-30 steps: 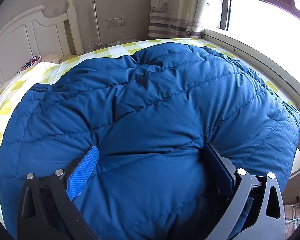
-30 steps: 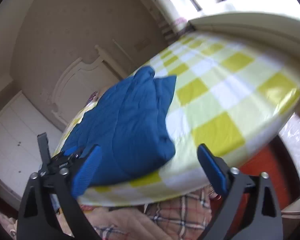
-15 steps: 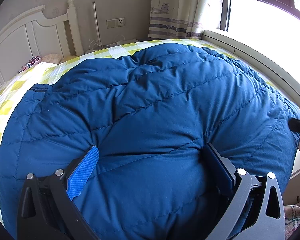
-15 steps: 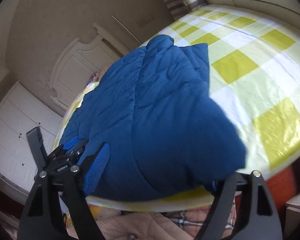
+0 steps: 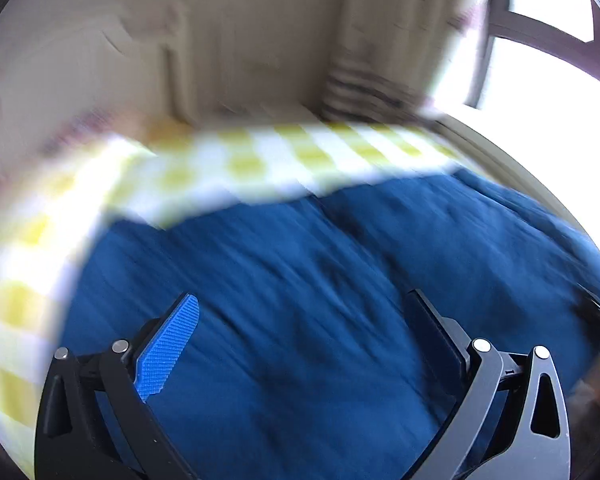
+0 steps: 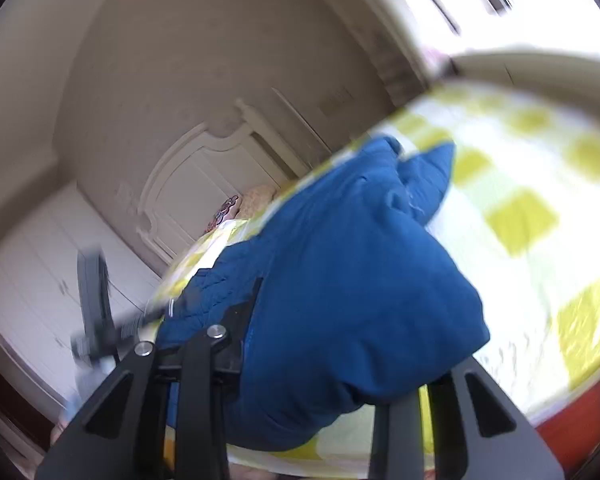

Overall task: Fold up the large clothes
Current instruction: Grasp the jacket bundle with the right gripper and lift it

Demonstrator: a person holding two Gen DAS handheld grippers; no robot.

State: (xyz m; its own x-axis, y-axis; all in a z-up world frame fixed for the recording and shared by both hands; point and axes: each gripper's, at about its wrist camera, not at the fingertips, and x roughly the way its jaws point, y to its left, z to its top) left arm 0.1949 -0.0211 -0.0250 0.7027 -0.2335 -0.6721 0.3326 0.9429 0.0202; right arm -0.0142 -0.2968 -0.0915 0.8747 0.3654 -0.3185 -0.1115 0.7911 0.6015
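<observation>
A large blue quilted jacket (image 5: 340, 300) lies folded on a bed with a yellow-and-white checked sheet (image 5: 240, 164). The left wrist view is blurred by motion. My left gripper (image 5: 300, 312) is wide open, its blue-padded fingers (image 5: 168, 348) just over the jacket's near edge. In the right wrist view the jacket (image 6: 360, 280) bulges between the fingers of my right gripper (image 6: 340, 344), which has closed in on its near corner; the fingertips are hidden by the fabric. The left gripper shows blurred at the left of that view (image 6: 96, 312).
A white headboard (image 6: 204, 176) stands at the far end of the bed, with a patterned pillow (image 6: 228, 212) by it. A bright window (image 5: 540, 92) and curtain (image 5: 380, 40) lie on the right. White cabinets (image 6: 40, 280) stand to the left.
My left gripper has lifted and pulled back fast from the jacket, so more sheet shows. My right gripper has closed in on the jacket's near corner.
</observation>
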